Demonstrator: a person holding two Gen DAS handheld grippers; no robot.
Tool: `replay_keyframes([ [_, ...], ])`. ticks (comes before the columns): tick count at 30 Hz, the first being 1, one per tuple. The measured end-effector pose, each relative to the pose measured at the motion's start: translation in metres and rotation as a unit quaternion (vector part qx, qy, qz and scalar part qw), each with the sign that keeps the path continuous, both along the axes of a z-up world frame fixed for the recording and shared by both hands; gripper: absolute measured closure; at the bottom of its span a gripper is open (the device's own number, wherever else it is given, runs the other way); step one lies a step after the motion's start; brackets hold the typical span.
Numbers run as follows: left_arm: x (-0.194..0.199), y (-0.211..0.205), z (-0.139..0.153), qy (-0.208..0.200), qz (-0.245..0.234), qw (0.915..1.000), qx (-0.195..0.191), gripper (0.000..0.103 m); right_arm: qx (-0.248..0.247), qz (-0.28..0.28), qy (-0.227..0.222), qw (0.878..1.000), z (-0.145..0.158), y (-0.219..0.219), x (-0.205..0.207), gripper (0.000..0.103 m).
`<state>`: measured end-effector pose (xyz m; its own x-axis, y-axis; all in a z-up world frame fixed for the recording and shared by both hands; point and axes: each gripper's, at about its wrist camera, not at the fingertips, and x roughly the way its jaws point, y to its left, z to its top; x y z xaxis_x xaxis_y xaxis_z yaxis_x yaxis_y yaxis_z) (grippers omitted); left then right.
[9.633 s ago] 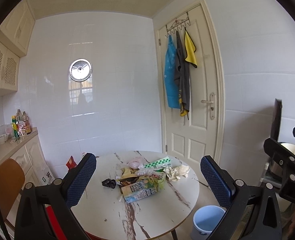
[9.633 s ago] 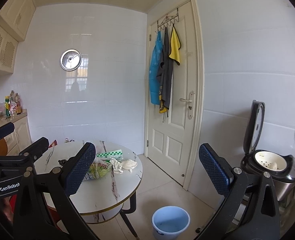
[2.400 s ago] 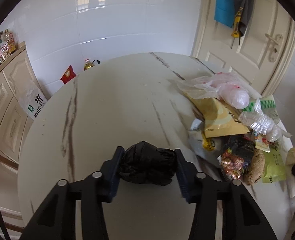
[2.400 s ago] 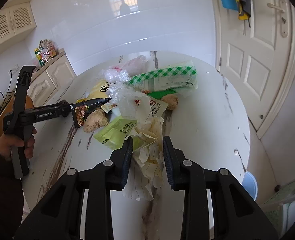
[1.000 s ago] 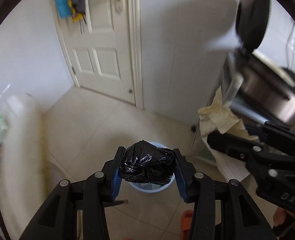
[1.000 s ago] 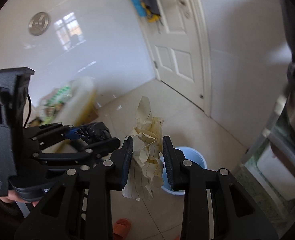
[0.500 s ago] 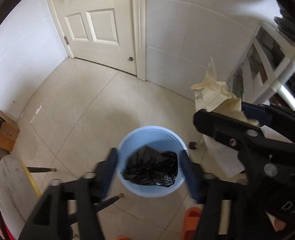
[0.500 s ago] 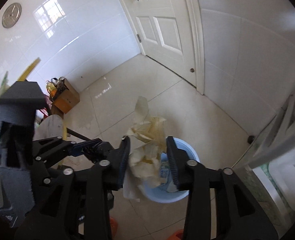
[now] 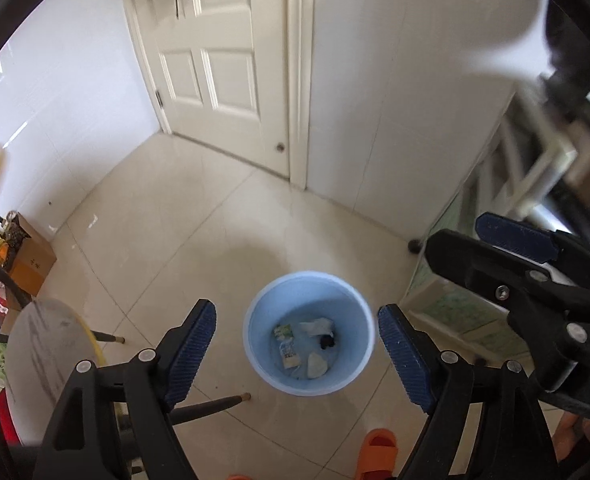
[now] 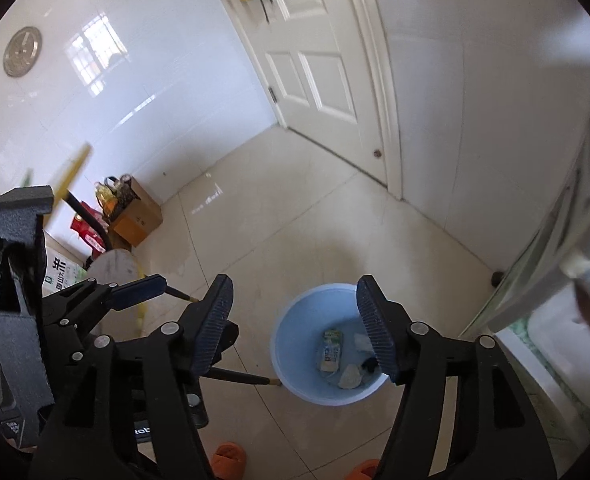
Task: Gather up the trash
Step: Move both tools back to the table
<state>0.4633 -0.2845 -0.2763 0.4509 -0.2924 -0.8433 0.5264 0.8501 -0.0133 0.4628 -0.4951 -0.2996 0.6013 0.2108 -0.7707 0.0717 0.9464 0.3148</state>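
two wrist cameras, both tilted steeply down at one floor corner

each looks from above along its own fingers; the left view sits almost over the blue bucket (image 9: 251,322), the right view looks from further left, with the bucket (image 10: 285,334) lower right. both share the bucket, white door (image 9: 215,56) and tiled floor (image 9: 167,216).

Bright daylight, window glare on wall tiles (image 10: 95,52), fisheye-bent blurred edges, dark vignette

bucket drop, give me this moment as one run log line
phase: release over blue bucket | left gripper: opening, empty | right gripper: opening, empty | in bucket: black bag, crumpled paper, carton
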Motion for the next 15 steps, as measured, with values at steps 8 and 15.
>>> replay_keyframes([
  [8, -0.094, 0.059, 0.097, -0.099, 0.015, 0.9937, -0.049, 0.013, -0.044, 0.010, -0.085, 0.995, 0.107, 0.036, -0.070, 0.030],
  [15, -0.180, 0.142, 0.162, -0.188, 0.038, 0.9793, -0.064, 0.001, -0.058, 0.037, -0.162, 0.984, 0.190, 0.098, -0.129, 0.015],
])
